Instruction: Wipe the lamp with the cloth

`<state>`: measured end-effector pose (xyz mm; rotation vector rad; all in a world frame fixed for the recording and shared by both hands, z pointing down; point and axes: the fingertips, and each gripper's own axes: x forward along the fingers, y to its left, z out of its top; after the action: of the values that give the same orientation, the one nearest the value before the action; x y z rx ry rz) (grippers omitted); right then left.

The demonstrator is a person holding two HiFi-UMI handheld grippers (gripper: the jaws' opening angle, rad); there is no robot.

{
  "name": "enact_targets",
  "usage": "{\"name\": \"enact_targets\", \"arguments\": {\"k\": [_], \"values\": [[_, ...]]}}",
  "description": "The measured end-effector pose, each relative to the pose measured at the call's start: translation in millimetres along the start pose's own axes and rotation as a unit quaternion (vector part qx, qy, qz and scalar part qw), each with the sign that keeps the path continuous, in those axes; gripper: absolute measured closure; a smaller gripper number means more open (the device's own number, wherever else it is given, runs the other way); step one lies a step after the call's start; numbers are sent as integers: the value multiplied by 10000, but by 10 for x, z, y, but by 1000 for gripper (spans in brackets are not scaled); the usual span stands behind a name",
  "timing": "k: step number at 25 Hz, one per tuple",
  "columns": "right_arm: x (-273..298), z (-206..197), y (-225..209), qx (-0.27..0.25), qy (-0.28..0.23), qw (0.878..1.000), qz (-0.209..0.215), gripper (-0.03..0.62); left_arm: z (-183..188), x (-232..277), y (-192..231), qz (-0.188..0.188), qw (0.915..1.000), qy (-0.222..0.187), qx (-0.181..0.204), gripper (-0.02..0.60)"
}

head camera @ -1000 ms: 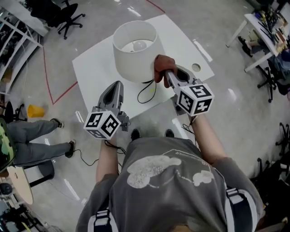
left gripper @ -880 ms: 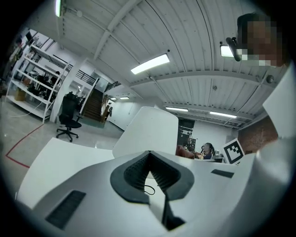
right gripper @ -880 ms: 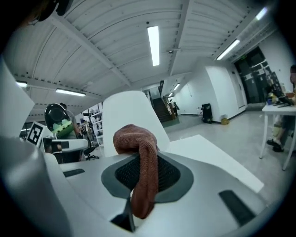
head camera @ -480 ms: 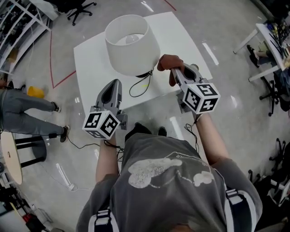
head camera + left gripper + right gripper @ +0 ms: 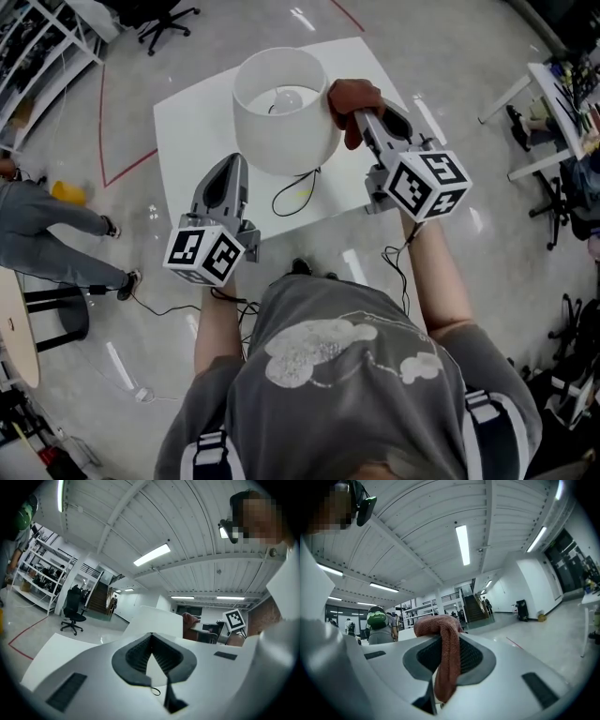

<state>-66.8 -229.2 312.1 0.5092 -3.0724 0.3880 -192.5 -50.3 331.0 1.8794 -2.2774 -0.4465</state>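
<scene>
In the head view, the lamp (image 5: 284, 112) stands near the middle of the white surface (image 5: 192, 131), and its black cord (image 5: 292, 192) trails toward the near edge. The right hand-held gripper (image 5: 364, 117) holds a brown cloth (image 5: 352, 96) against the lamp's right side. The left hand-held gripper (image 5: 234, 167) hovers above the near edge. In the left gripper view the jaws are clenched on nothing, with the lamp just ahead. In the right gripper view the cloth is pinched between the jaws and drapes over their tips.

Head camera looked steeply down onto lamp (image 5: 284, 108). Gripper cameras sat close behind their jaws, pitched up at ceiling (image 5: 140, 527); left one also caught the lamp (image 5: 154, 620).
</scene>
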Motion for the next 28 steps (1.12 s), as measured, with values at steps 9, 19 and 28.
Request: {"name": "enact_targets", "arguments": {"k": [9,19,28], "values": [[155,-347,-210,7,380,9989,-264,536,-62,192,278,-39,9997,71,-212,575],[324,-881,-721,178,1076,9940,11,536,-222,293,390,697,9974,32,-164,575],[633,-1005,-965,104,1642,9781,1271,536,-420,108,174,2237,9737,-387,-208,575]]}}
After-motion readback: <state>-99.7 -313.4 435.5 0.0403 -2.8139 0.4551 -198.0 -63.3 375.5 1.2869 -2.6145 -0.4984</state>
